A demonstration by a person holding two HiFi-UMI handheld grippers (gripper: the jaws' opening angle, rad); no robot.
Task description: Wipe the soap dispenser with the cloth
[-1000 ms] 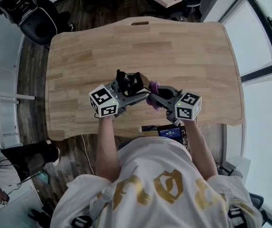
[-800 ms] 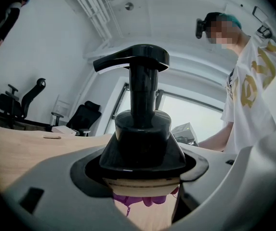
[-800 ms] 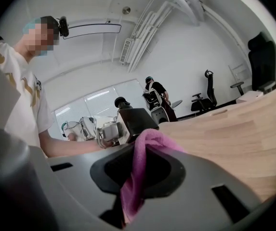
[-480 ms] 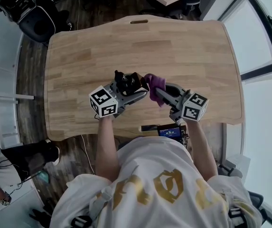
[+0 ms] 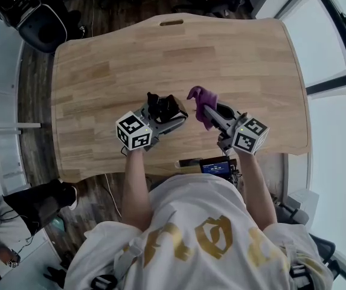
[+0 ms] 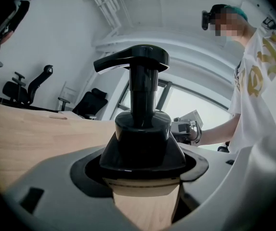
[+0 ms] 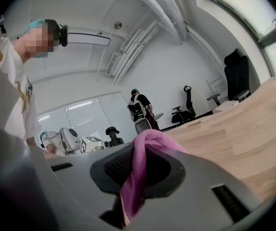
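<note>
Soap dispenser (image 6: 137, 138) in left hand-held gripper (image 5: 168, 115)

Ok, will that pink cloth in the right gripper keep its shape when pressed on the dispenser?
Probably not: the cloth folds and droops between the right gripper's fingers, so it looks soft and floppy. It seems light, since a bunch stands above the fingers unsupported. It should mould round the soap dispenser.

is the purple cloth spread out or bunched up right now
Bunched up: the cloth is a crumpled wad pinched in the right gripper, with a folded hump sticking out above the jaws.
</note>
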